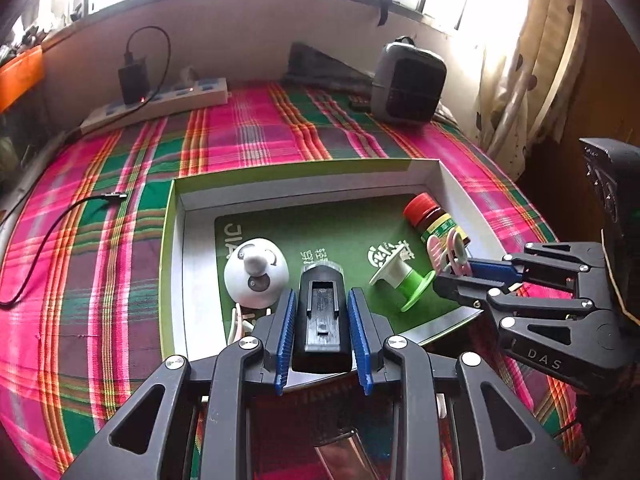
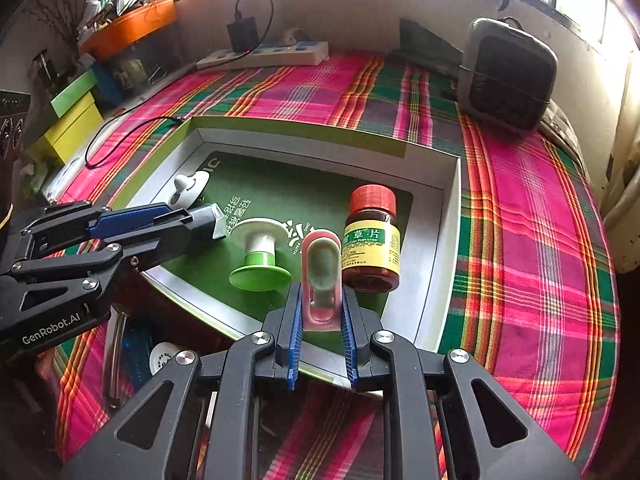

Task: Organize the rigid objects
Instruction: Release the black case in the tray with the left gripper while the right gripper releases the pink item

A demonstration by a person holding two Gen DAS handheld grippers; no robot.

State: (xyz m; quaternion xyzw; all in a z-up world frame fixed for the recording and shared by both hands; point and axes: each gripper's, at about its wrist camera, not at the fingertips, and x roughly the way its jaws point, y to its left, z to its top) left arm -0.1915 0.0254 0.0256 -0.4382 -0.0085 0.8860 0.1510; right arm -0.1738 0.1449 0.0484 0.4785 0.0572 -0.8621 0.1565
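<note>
Pink clip (image 2: 320,280) clamped in right hand-held gripper (image 2: 320,336), black device (image 1: 322,316) clamped in left hand-held gripper (image 1: 322,340); both above tray (image 2: 450,240) near edge; early release risks dropping outside tray

A woven plaid cloth (image 1: 248,136) is seen matt; the bottle (image 2: 372,240) looks glossy brown plastic, the spool (image 2: 260,256) smooth plastic.

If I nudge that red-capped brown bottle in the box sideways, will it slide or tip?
The brown bottle stands upright and looks squat and wide-based, so it would probably slide rather than tip. If it did fall, its round body could roll across the box floor. It may be glass, so push gently. The pink clip in the right gripper sits right beside it.
</note>
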